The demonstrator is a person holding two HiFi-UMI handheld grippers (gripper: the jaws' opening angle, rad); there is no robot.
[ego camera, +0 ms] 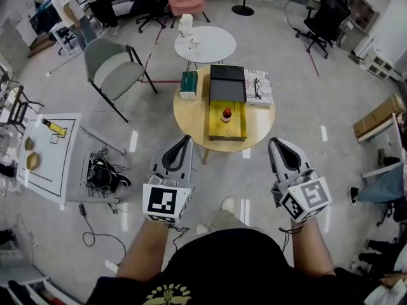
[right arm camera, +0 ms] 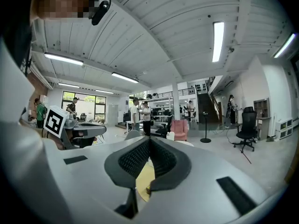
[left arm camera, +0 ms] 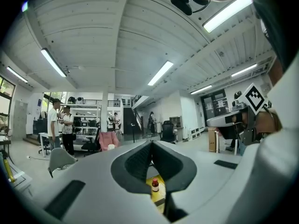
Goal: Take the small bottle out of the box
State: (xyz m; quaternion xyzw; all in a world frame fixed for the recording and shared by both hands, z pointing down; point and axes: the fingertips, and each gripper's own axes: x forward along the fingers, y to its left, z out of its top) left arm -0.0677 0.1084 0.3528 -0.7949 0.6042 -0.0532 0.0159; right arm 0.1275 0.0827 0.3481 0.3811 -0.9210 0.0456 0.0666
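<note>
yellow box (ego camera: 216,131) on the desk (ego camera: 191,116) holds the small bottle (ego camera: 226,114); our left gripper (ego camera: 186,139) and right gripper (ego camera: 275,142) sit closed, both empty.

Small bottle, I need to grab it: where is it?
Head view, centre: the bottle stands in the yellow box on the round table.

One small bottle (ego camera: 226,114), one box (ego camera: 219,131) (yellow), two round tables (ego camera: 191,116) (ego camera: 216,43).
</note>
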